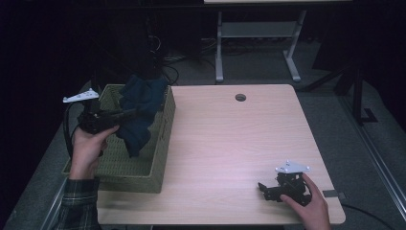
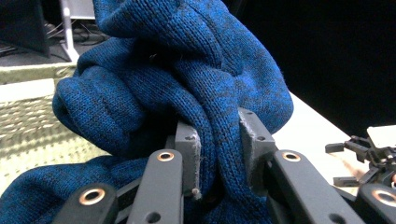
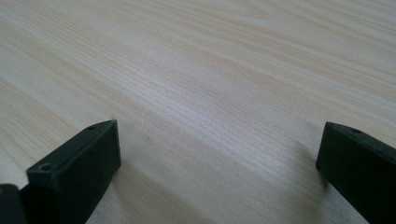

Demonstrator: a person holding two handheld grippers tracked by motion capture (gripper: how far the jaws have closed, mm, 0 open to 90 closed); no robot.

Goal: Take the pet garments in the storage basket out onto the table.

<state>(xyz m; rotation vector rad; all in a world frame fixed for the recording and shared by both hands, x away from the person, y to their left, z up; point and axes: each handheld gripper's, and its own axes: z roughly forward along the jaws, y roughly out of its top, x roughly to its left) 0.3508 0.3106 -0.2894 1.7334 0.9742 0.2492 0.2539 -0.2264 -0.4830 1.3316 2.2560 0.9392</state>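
We've got the left tongs clamped on a fold of the blue knit garment, which hangs bunched above the woven basket at the table's left edge, its lower end trailing inside. Likely step is lifting it clear or lowering it in, so we should keep the pinch firm and move straight up or down so the cloth doesn't snag the rim. Right tongs rest near the front right corner, jaws apart, nothing between them.
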